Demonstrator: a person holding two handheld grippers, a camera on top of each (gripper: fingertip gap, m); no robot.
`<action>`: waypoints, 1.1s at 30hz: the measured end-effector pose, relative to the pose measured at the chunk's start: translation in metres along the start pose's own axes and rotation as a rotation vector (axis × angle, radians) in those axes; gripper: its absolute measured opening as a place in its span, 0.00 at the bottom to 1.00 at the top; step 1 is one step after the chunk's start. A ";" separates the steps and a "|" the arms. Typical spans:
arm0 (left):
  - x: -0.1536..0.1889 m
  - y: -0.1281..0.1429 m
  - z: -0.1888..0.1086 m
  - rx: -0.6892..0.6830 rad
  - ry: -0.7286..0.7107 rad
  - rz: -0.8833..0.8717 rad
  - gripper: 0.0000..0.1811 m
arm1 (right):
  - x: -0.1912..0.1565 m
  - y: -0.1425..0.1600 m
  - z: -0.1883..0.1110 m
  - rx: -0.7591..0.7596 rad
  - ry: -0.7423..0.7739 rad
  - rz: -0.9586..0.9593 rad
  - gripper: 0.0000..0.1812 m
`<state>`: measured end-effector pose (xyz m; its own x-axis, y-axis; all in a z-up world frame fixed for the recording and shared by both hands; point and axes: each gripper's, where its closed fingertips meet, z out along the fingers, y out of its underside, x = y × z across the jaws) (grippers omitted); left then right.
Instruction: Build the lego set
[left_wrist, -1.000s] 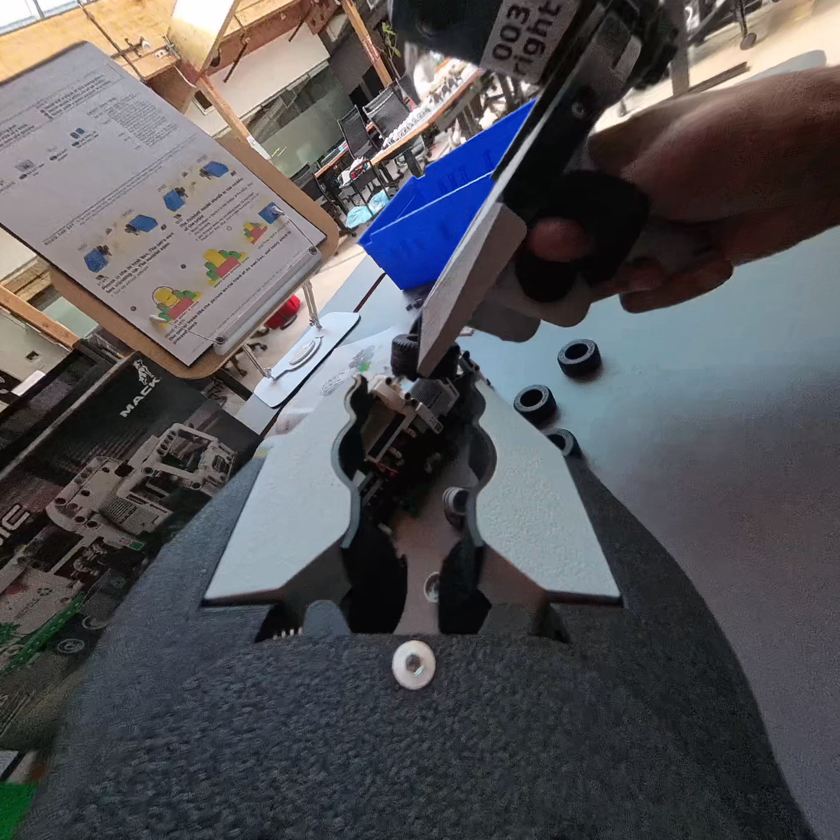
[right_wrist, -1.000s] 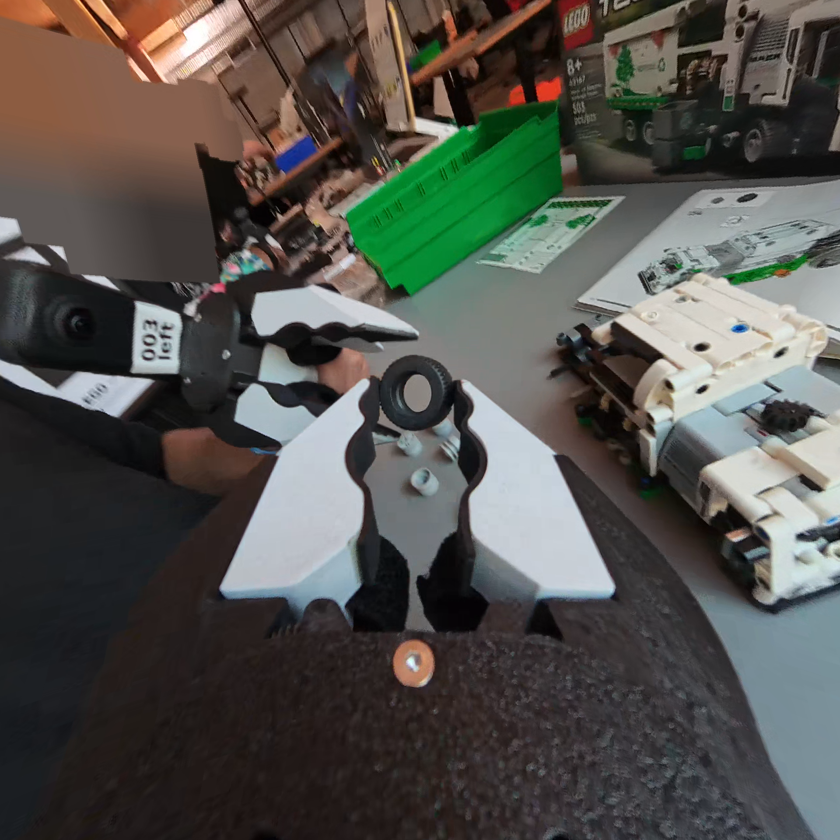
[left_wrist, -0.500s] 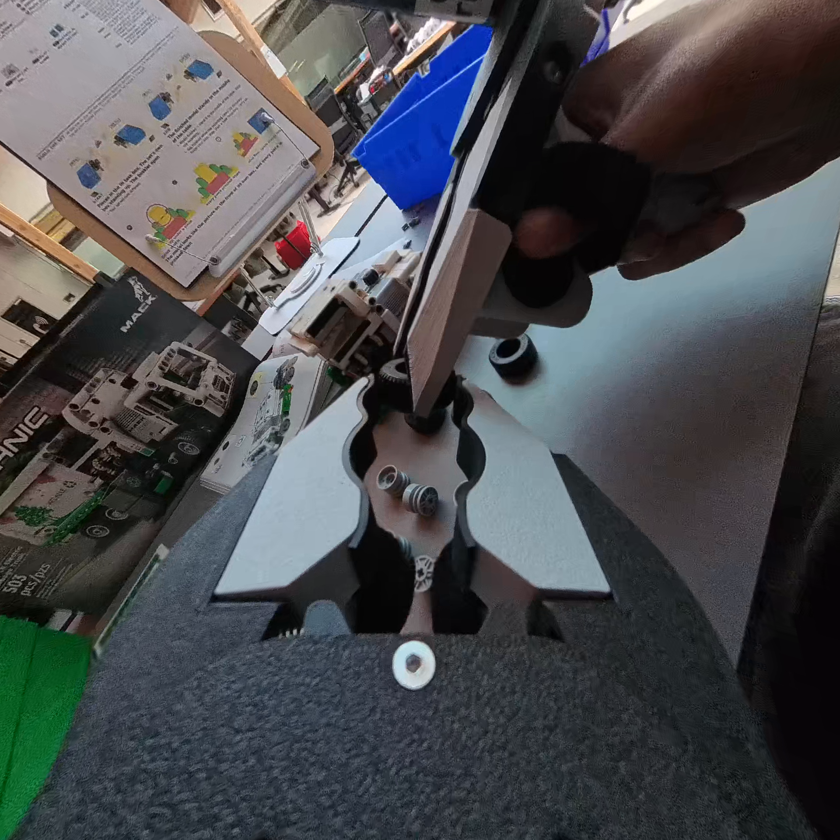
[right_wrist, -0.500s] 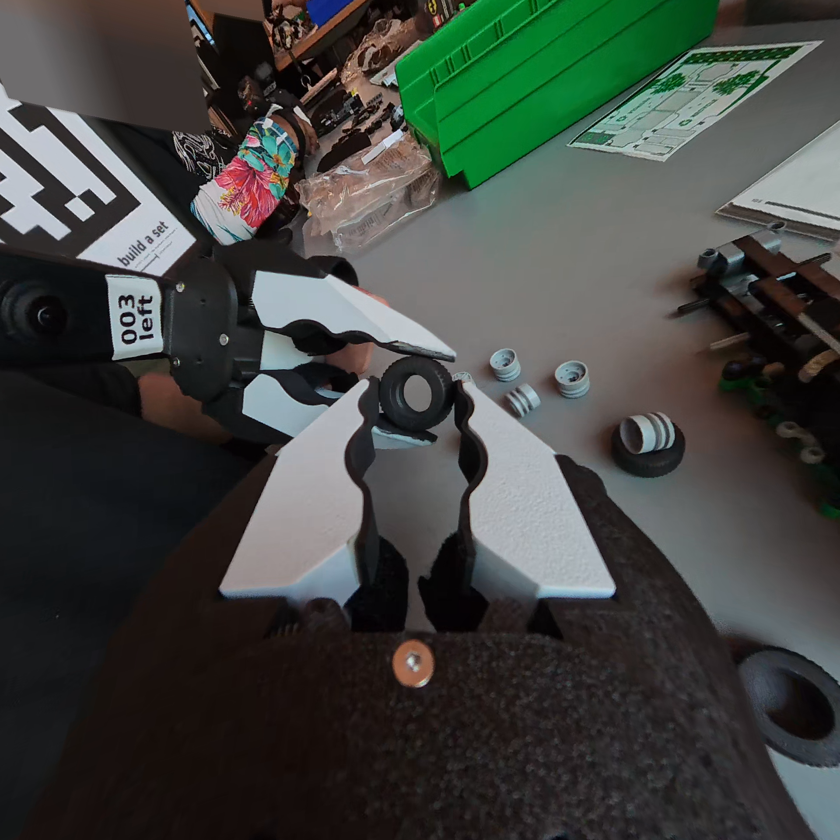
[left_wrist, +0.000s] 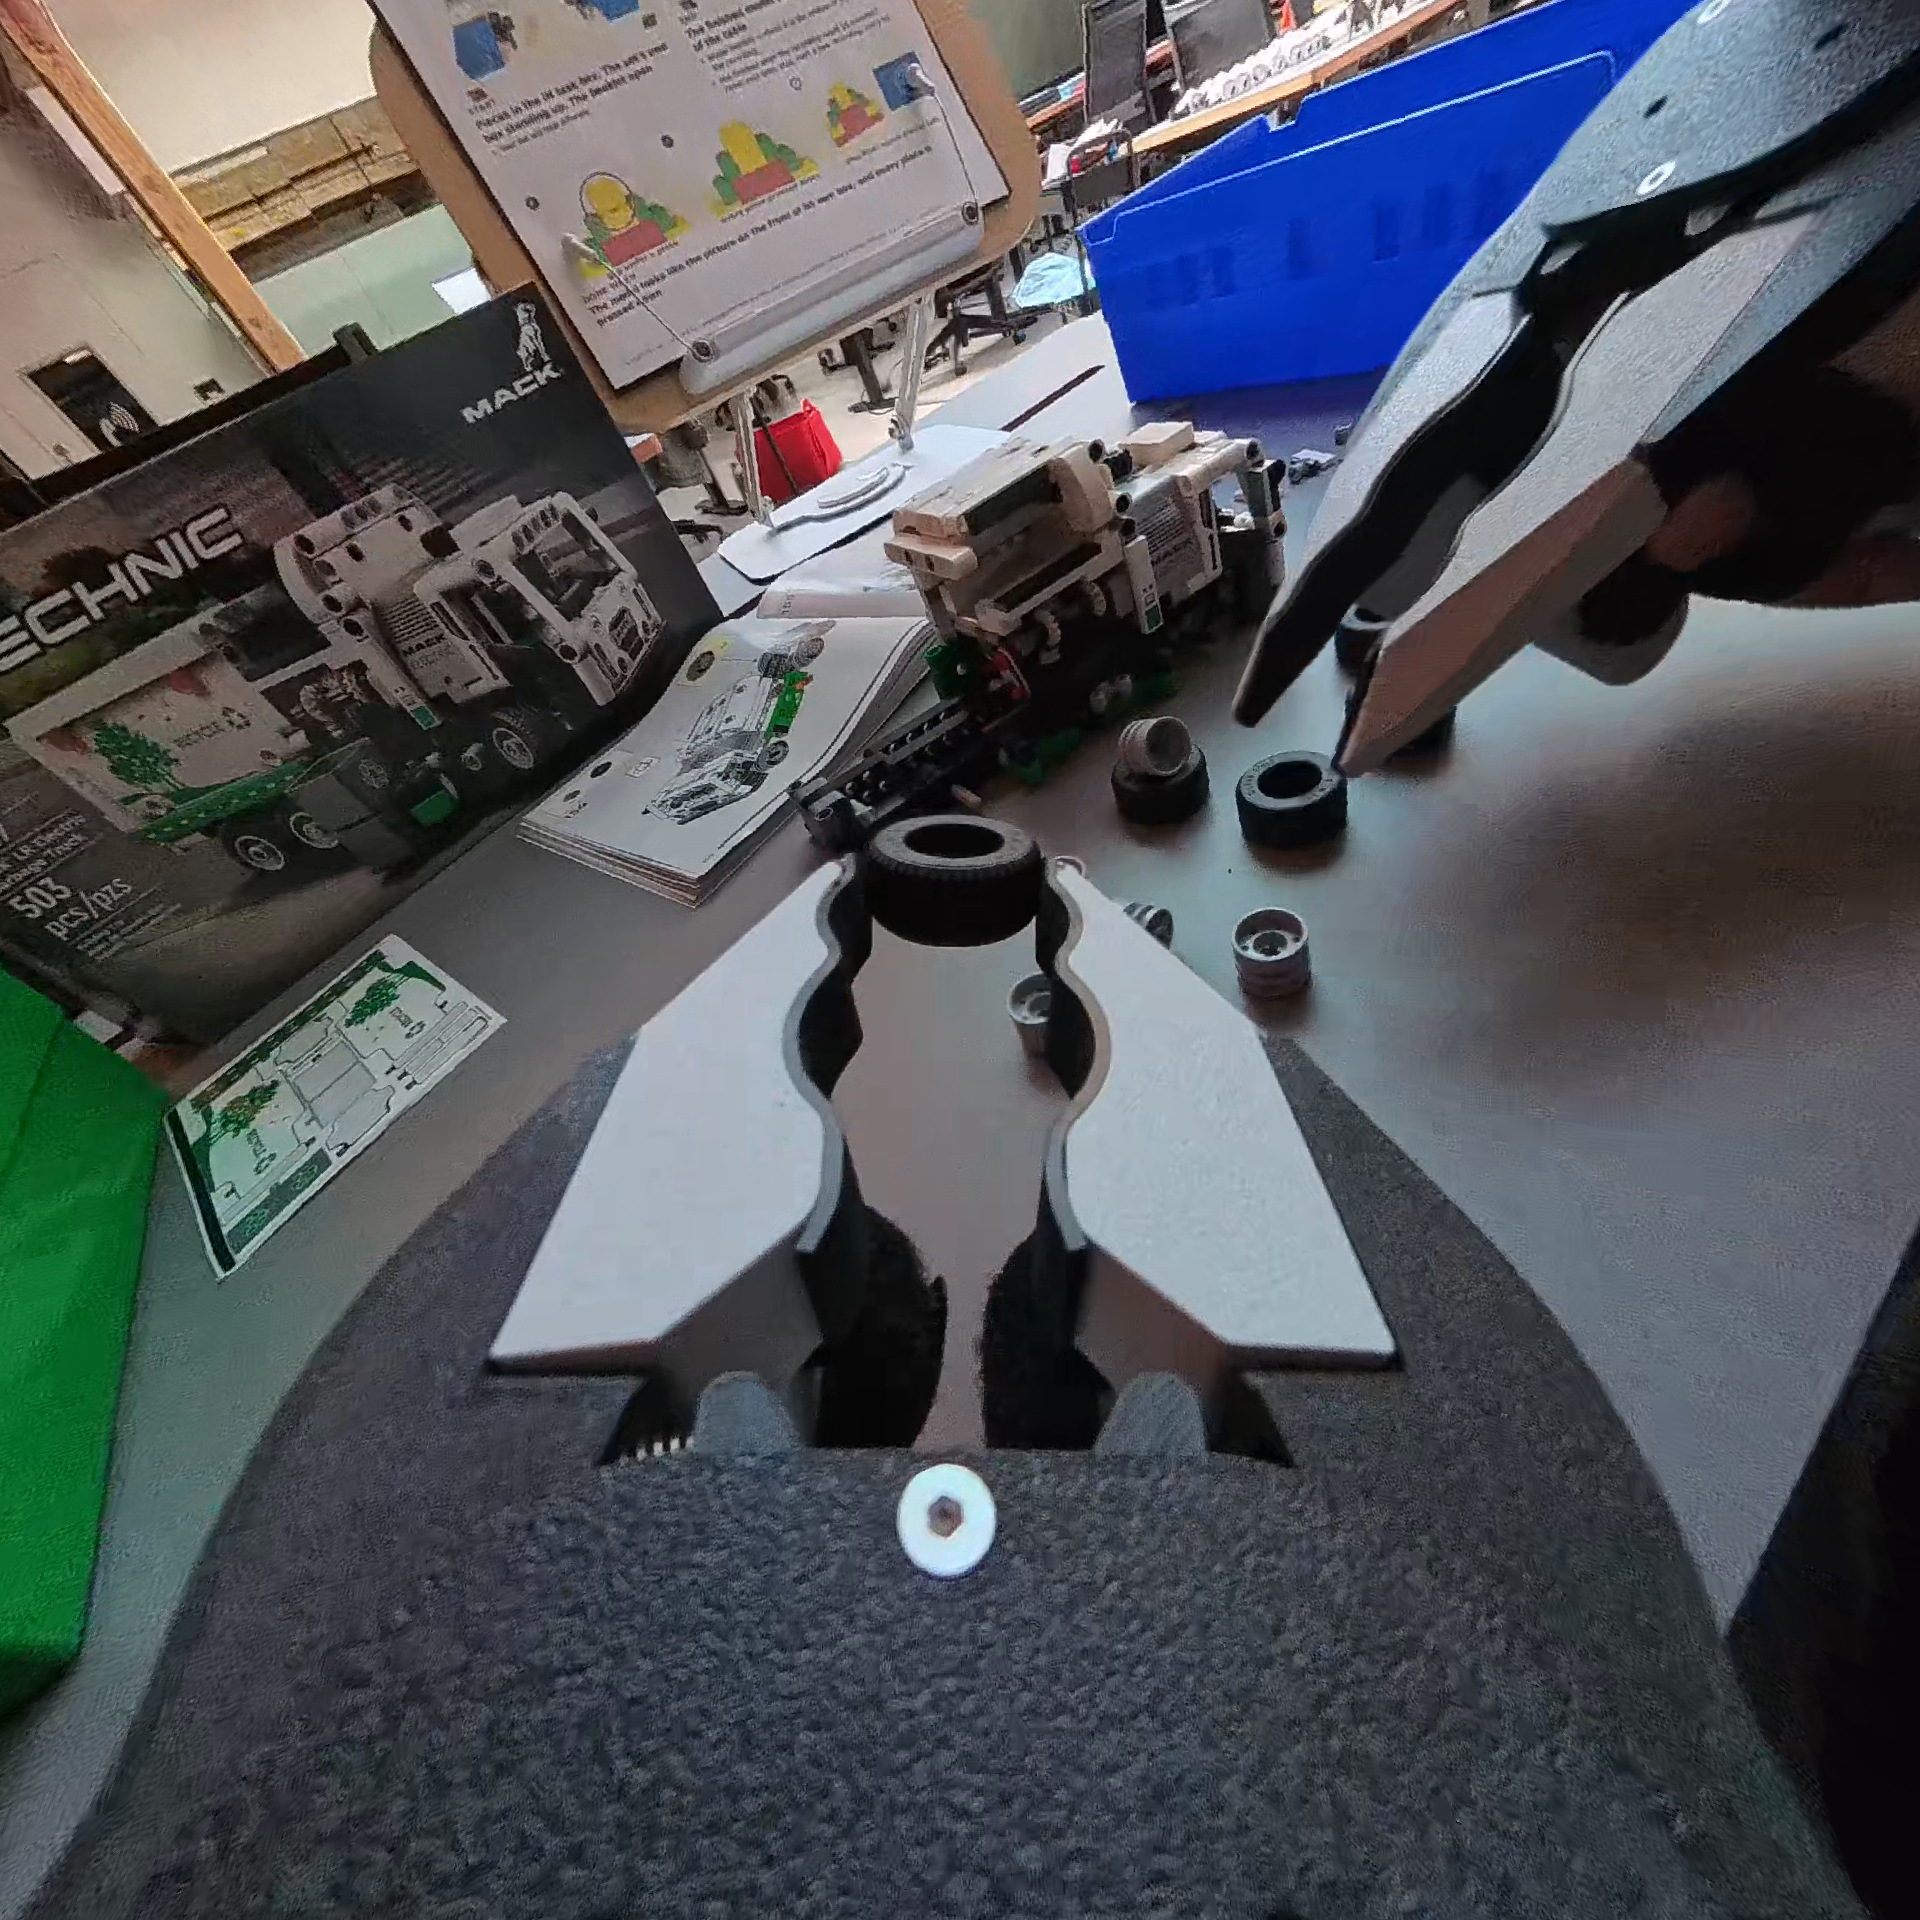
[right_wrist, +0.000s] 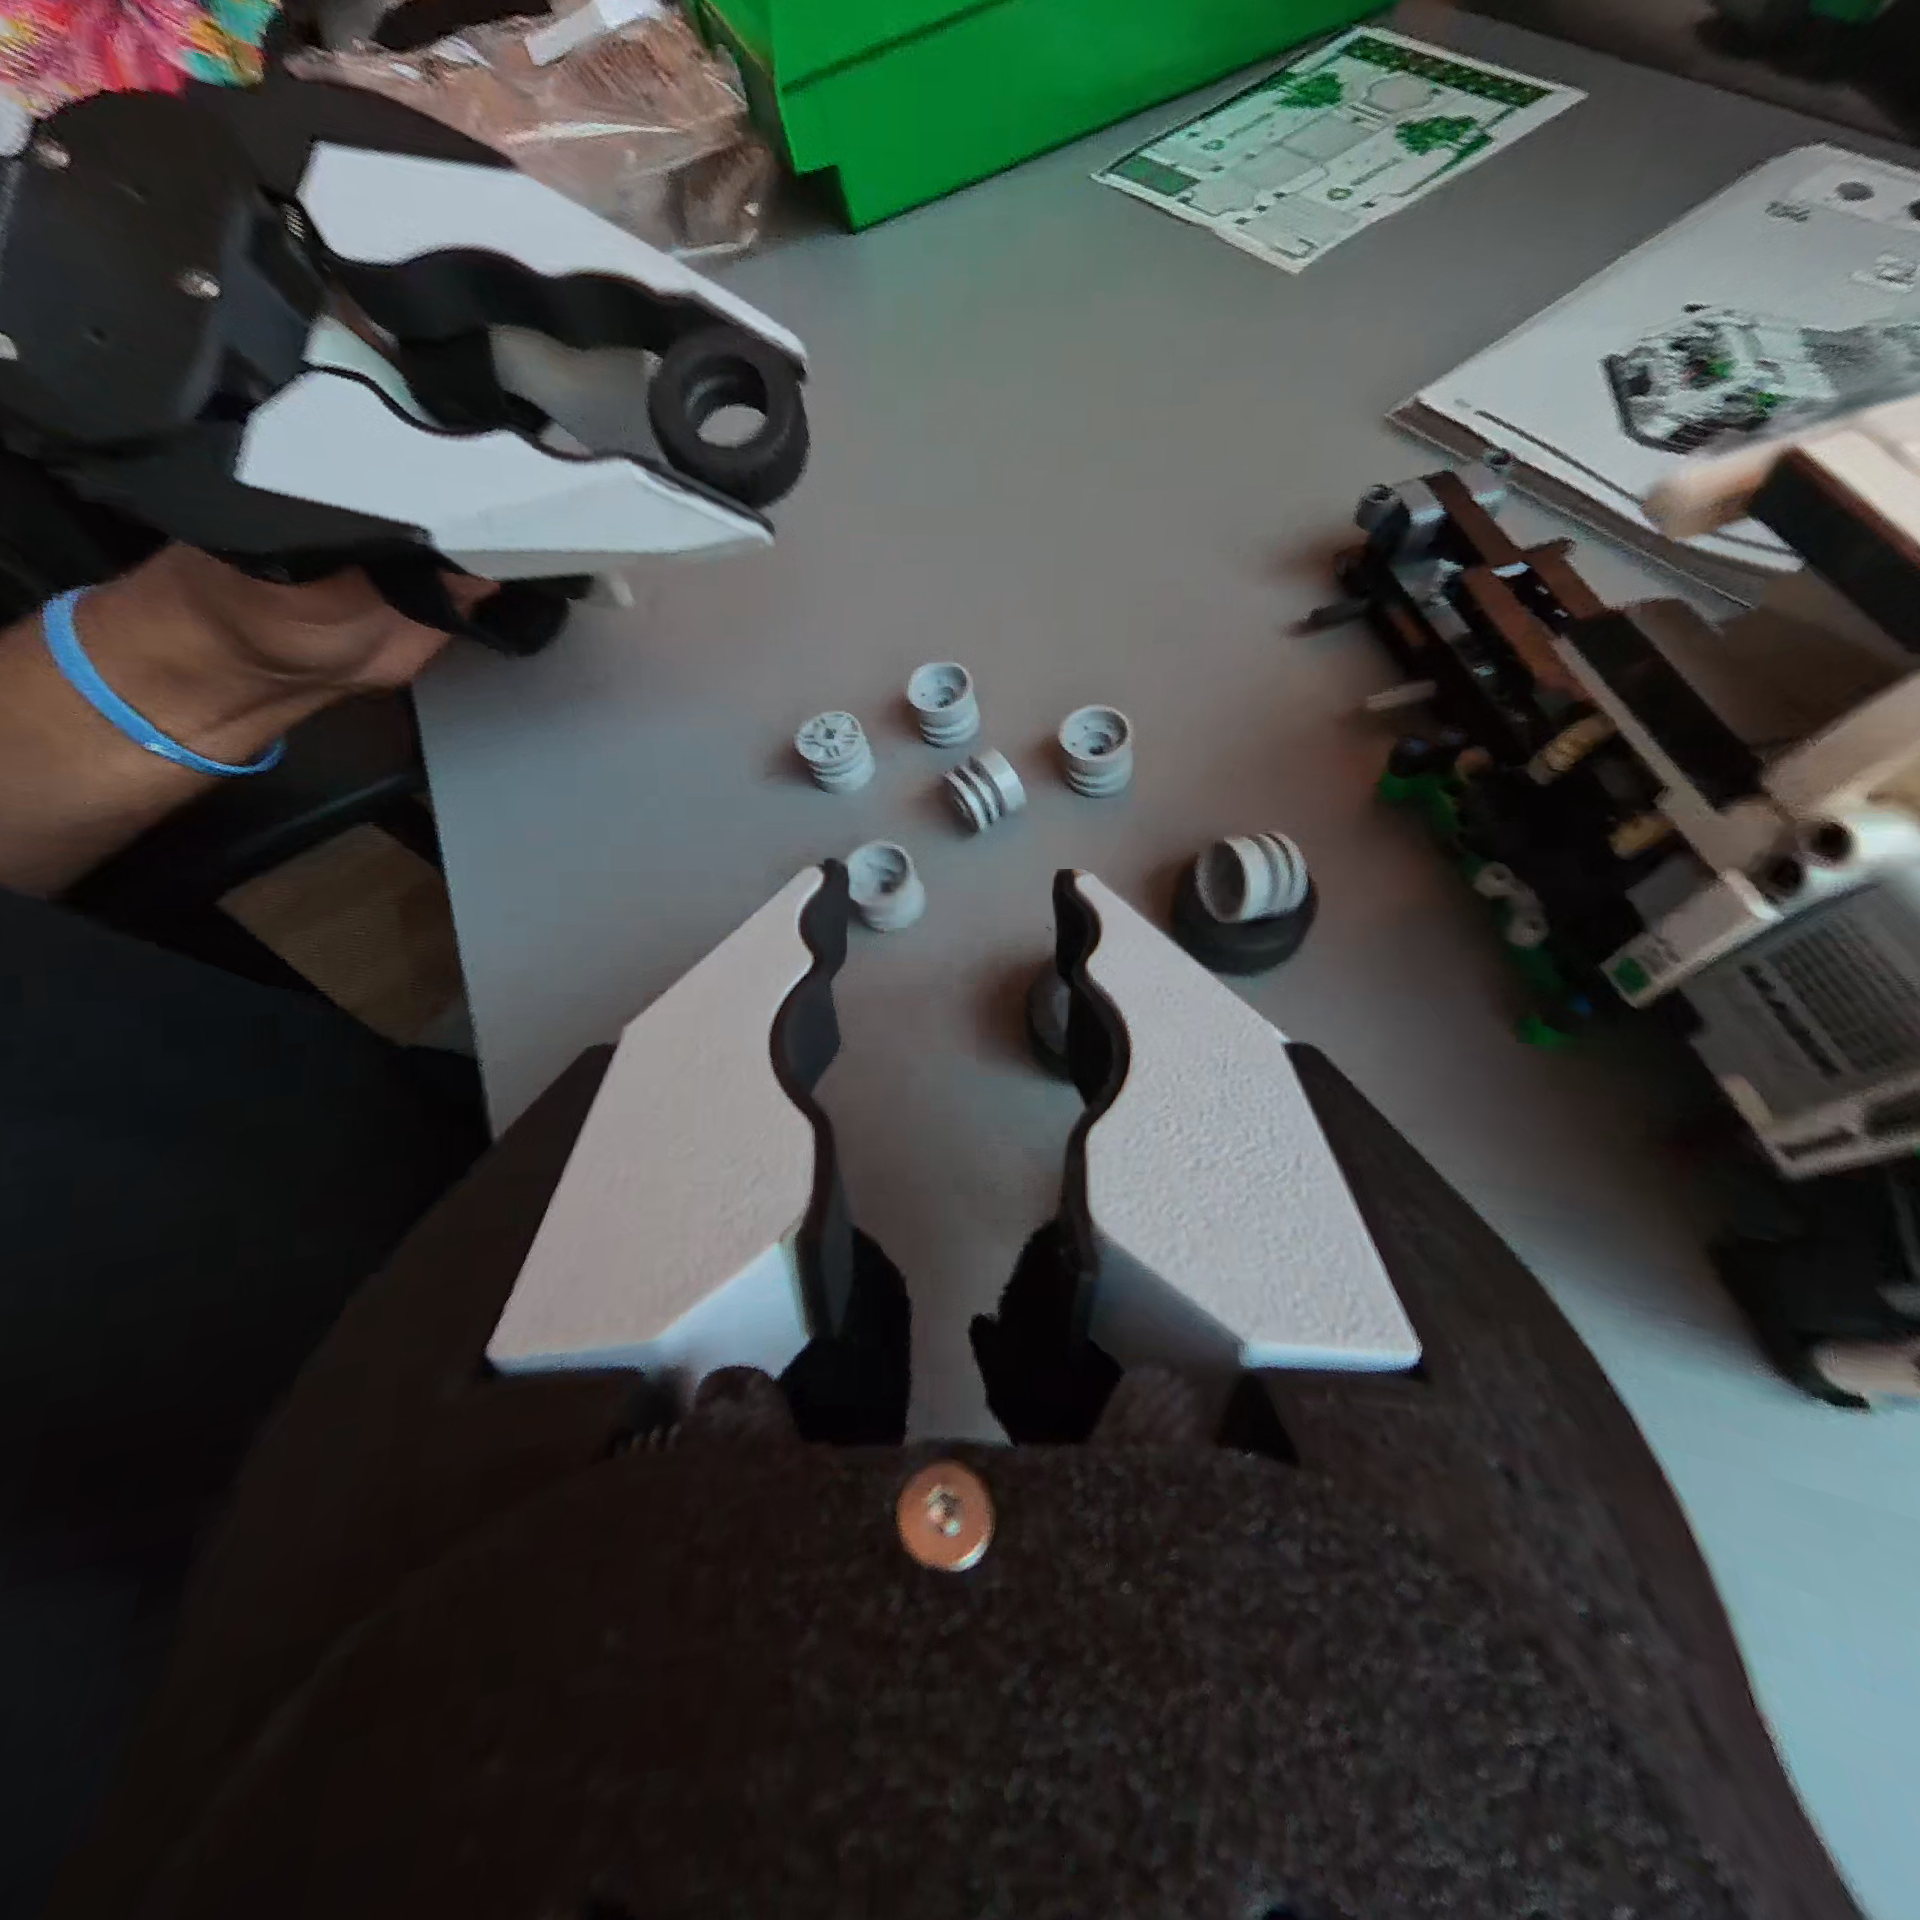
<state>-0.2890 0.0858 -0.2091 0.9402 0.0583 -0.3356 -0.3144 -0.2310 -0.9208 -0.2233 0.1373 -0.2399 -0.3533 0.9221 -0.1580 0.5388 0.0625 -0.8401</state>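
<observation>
Two claws work over a grey worktop (right_wrist: 1039, 395) that carries, in descending size, a dark set box (left_wrist: 312, 644) standing at the far left, a blue bin (left_wrist: 1299, 260) at the far right, a green bin (right_wrist: 987, 83), an open instruction booklet (left_wrist: 727, 769), a sticker sheet (left_wrist: 322, 1091) and the partly built white truck (left_wrist: 1081, 561). Beyond the worktop a workshop room with desks and chairs is visible. The left claw (left_wrist: 951, 894) is closed on a black tyre (left_wrist: 953, 878), pinched at the tips with its bore facing upward and forward. The right claw (right_wrist: 951, 894) stands partly open and holds nothing; it hovers above the loose parts. Five grey wheel hubs (right_wrist: 982, 790) lie clustered on the worktop just ahead of the right claw's tips, between the two claws, most standing on end and one on its side. A sixth hub rests tilted in a tyre on the worktop (right_wrist: 1242, 904), to the right of that cluster. The right claw is judged the nearer to the hubs; the nearest hub (right_wrist: 885, 883) sits just beside its left tip. The likely next step is seating a hub in the held tyre, which calls for their axes to be aligned.
</observation>
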 end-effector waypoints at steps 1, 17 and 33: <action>0.002 0.000 0.000 0.004 0.006 0.010 0.16 | -0.009 -0.005 0.004 0.017 -0.041 0.001 0.22; 0.005 -0.002 -0.002 0.017 0.039 0.004 0.16 | -0.017 0.023 0.043 -0.233 0.064 -0.261 0.10; 0.017 -0.024 0.002 0.115 0.063 -0.080 0.16 | -0.051 -0.082 0.019 0.195 -0.086 -0.147 0.09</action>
<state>-0.2652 0.0948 -0.1930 0.9680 0.0102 -0.2509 -0.2481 -0.1155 -0.9618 -0.2641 0.0774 -0.1724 -0.4853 0.8720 -0.0631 0.3224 0.1114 -0.9400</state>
